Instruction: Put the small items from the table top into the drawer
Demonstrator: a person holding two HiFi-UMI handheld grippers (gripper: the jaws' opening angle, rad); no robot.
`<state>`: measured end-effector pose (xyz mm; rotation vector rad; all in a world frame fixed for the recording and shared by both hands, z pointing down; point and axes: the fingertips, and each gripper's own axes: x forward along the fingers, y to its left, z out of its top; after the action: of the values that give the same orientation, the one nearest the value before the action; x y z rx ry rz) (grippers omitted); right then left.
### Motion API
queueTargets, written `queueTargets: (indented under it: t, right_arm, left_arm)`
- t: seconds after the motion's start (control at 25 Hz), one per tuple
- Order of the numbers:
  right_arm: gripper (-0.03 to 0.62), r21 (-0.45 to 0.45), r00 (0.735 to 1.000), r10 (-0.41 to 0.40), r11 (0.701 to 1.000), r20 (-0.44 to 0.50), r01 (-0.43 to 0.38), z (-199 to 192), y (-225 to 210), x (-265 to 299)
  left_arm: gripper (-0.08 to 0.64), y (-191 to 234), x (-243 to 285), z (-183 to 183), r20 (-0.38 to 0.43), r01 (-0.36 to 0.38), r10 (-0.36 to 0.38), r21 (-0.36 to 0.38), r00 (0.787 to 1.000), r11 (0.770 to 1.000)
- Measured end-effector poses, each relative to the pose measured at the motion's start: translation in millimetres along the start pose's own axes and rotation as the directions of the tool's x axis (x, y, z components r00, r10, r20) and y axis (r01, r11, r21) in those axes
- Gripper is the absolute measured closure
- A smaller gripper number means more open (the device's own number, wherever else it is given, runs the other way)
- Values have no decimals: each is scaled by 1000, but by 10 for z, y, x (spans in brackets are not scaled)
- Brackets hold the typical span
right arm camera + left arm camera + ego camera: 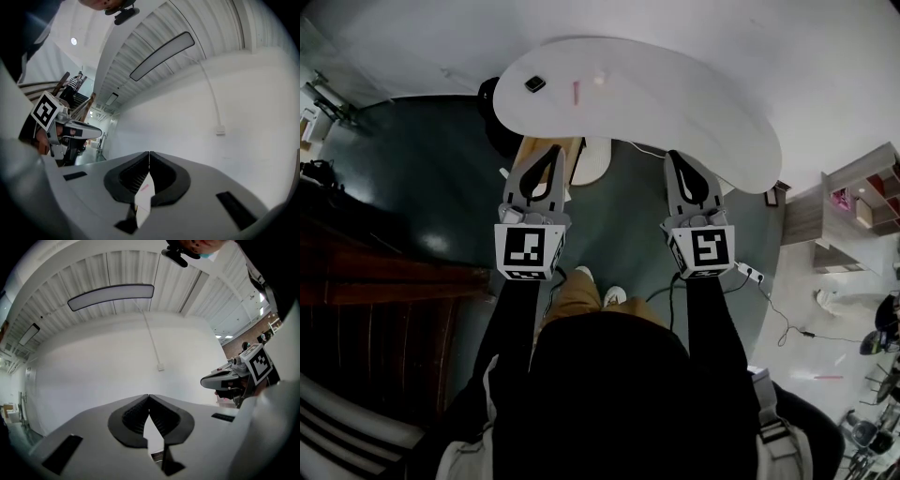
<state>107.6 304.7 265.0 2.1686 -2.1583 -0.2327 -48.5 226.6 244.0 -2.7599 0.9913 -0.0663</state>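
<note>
A white rounded table [694, 112] lies ahead of me. On its left part sit a small black square item [535, 83], a thin pink stick [576, 92] and a tiny pale item [600, 81]. My left gripper [550, 150] hovers level at the table's near edge, its jaws shut with nothing between them. My right gripper [678, 156] is beside it, also shut and empty. The left gripper view shows closed tips [149, 396] facing a white wall, with the right gripper [234, 376] at the side. In the right gripper view the tips [149, 153] also meet.
A wooden-coloured piece [536, 150] and a white shape [596, 161] show under the table's near edge. A power strip [750, 274] with cables lies on the dark floor at the right. Shelves [862, 197] stand far right, wooden stairs [384, 281] at the left.
</note>
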Motion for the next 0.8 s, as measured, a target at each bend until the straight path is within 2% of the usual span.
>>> queueTargets:
  t: [0.36, 0.8]
  right_arm:
    - [565, -13, 999, 36, 999, 2, -36, -114, -64, 558]
    - [565, -8, 1000, 17, 1000, 10, -17, -461, -452, 1817]
  left_arm:
    - [545, 414, 412, -189, -10, -8, 8, 4, 1000, 1000]
    - [545, 1226, 1638, -624, -15, 16, -16, -9, 1000, 1000]
